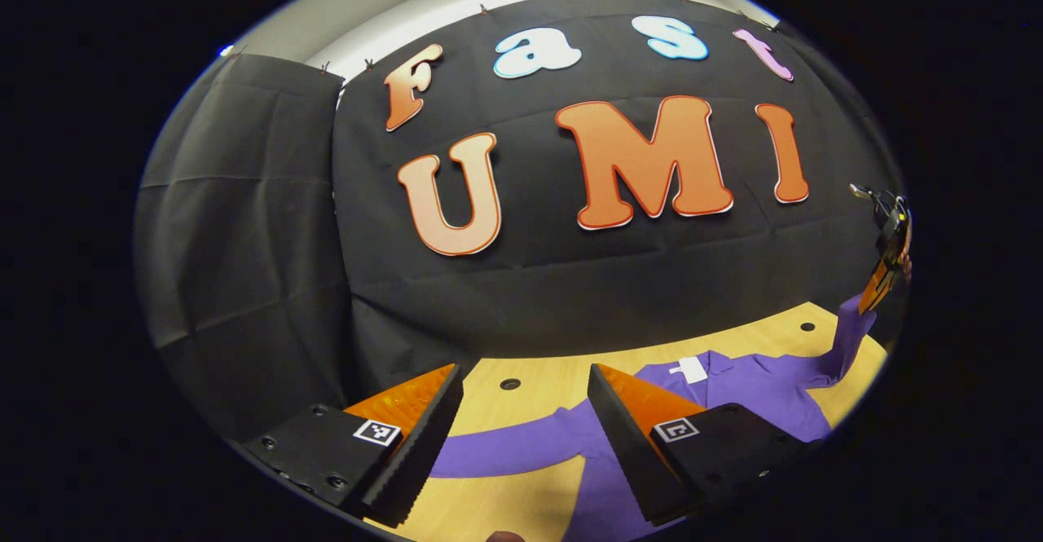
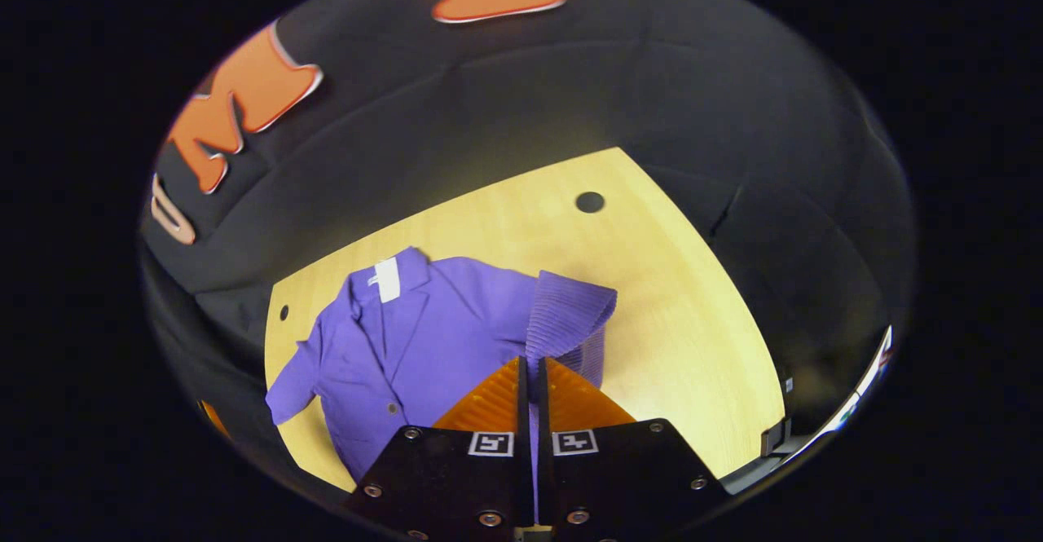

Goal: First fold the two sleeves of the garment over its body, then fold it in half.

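Garment (image 2: 424, 322), a purple jacket, lay flat on the wooden table (image 2: 693, 314) with its collar toward the booth wall. Right gripper (image 2: 530, 375) had its fingers pressed together on the ribbed cuff of one sleeve (image 2: 570, 314), lifted above the table. In the left gripper view, the left gripper (image 1: 525, 424) was spread wide, holding nothing, above the other sleeve (image 1: 505, 452) lying on the table. The right gripper also appeared there at the far right edge.
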